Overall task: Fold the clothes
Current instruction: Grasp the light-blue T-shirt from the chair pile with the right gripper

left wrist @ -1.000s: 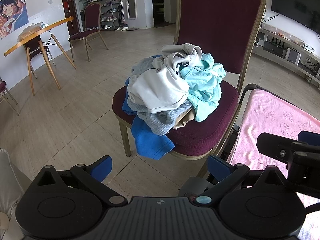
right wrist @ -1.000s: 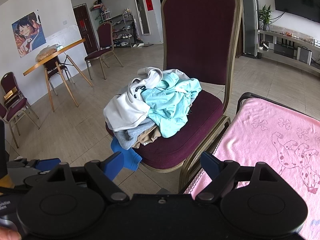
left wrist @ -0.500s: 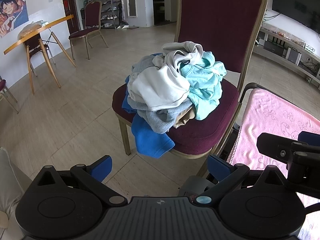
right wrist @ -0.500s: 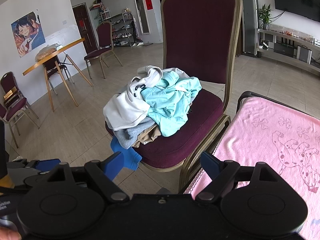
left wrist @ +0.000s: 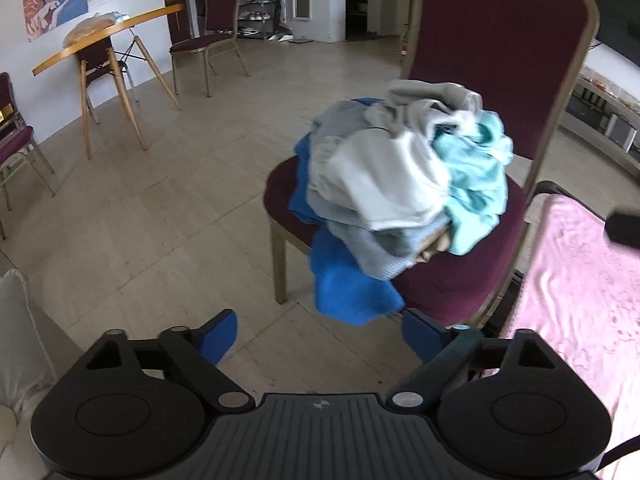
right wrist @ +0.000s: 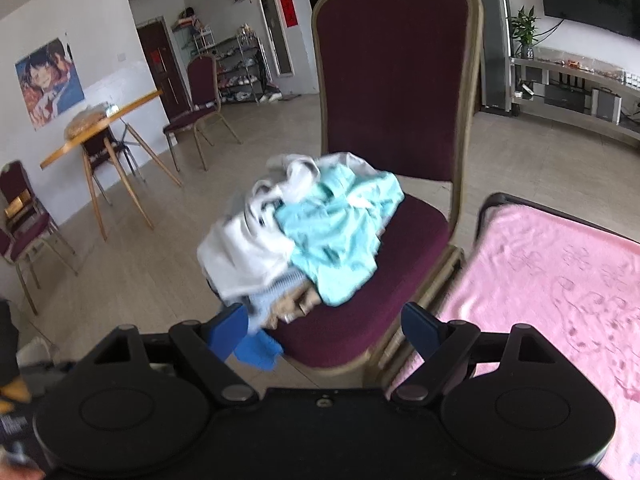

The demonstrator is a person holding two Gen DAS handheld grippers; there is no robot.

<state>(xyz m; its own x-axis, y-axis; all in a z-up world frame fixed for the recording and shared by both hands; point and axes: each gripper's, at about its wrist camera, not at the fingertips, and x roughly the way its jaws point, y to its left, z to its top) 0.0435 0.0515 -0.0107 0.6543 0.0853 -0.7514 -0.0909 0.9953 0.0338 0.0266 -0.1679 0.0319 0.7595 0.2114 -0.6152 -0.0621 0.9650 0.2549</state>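
Far left, against the wall: a wooden desk (right wrist: 100, 120) on splayed legs with a maroon chair tucked beside it, well apart from everything that matters. Then open tiled floor (left wrist: 160, 220). Middle of both views: a maroon banquet chair (right wrist: 400, 80) with a gold frame, carrying the pile of clothes (left wrist: 404, 184) on its seat. Heaped toward the seat's front left corner, spilling over that edge. White garment (left wrist: 384, 184) on top at the left of the heap, mint-green top (right wrist: 336, 236) bunched on the right side and reaching toward the seat's middle, grey ribbed piece (left wrist: 372, 252) and something tan squashed underneath, bright blue garment (left wrist: 344, 288) hanging off the front edge toward the floor. All a bit motion-blurred, so no finer detail on the folds. Back right part of the seat bare. Left gripper (left wrist: 320, 332) low in its own view, blue fingers (left wrist: 218, 334) spread wide, nothing between them, short of the chair's front edge and not touching any cloth. Right gripper (right wrist: 322, 328) much the same: fingers (right wrist: 416, 330) wide apart, empty, hovering just in front of the seat's front edge, left fingertip lined up over the dangling blue fabric, contact impossible to tell. Far right: a pink blanket (right wrist: 560, 280) with a faint printed pattern on a dark-framed surface just beside the chair.
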